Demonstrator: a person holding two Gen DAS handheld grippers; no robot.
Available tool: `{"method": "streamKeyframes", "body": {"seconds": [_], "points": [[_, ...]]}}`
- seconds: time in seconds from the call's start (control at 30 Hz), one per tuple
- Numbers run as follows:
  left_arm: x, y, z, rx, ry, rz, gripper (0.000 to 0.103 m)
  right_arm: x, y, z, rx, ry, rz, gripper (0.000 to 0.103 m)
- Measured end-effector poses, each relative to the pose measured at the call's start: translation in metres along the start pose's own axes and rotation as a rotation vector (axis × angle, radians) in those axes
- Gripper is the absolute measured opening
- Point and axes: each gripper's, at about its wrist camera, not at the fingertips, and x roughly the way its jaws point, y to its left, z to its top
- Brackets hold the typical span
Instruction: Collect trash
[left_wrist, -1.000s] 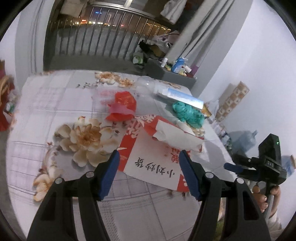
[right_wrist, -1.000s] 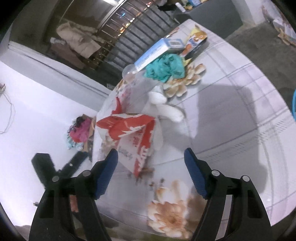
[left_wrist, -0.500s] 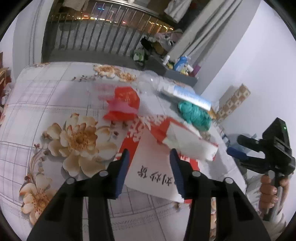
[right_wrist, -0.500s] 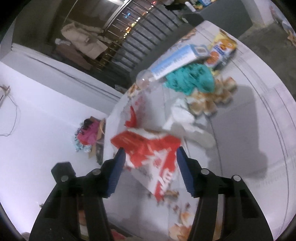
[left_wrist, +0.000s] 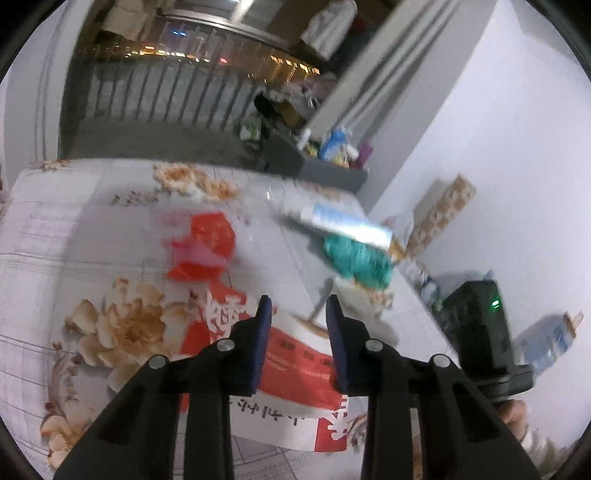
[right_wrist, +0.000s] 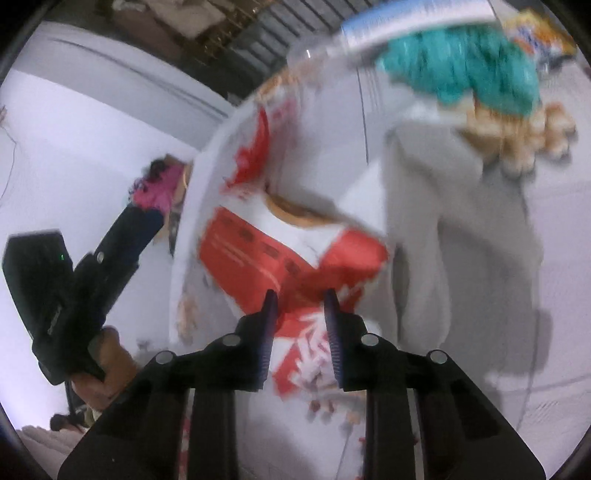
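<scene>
Both grippers have come in on the red-and-white paper bag (left_wrist: 295, 365) at the table's (left_wrist: 44, 236) near edge; a second ago both stood wide and further back. Left gripper (left_wrist: 297, 314) and right gripper (right_wrist: 300, 306) are each closing with the bag's rim between the jaws; can't tell if pads press yet, too blurred. Likely opening the bag to take trash. Count: one bag, one red crumpled wrapper (left_wrist: 205, 245) mid-table, one teal wad (left_wrist: 356, 260) and one blue-white box (left_wrist: 347, 223) toward the far right corner, one snack packet (right_wrist: 539, 31).
</scene>
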Motion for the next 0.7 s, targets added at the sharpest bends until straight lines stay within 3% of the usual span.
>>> {"method": "streamKeyframes", "body": {"seconds": [0.1,0.17,0.37,0.53,0.7], "points": [[0.021,0.004,-0.011,0.000,0.054,0.017,0.024,-0.004,-0.003,-0.004,0.023,-0.003,0.022,0.026],[0.035,0.007,-0.017,0.024,0.088,0.068,0.020,-0.008,-0.004,-0.003,0.028,-0.011,0.029,0.026],[0.038,0.009,-0.022,0.061,0.100,0.083,0.020,-0.037,-0.008,-0.003,0.049,-0.106,0.060,0.027],[0.032,0.010,-0.030,0.066,0.095,0.072,0.020,-0.041,-0.028,0.002,0.148,-0.147,0.087,0.045],[0.023,0.016,-0.040,0.032,0.084,0.039,0.020,-0.027,-0.030,-0.003,0.179,-0.089,0.131,0.049]]}}
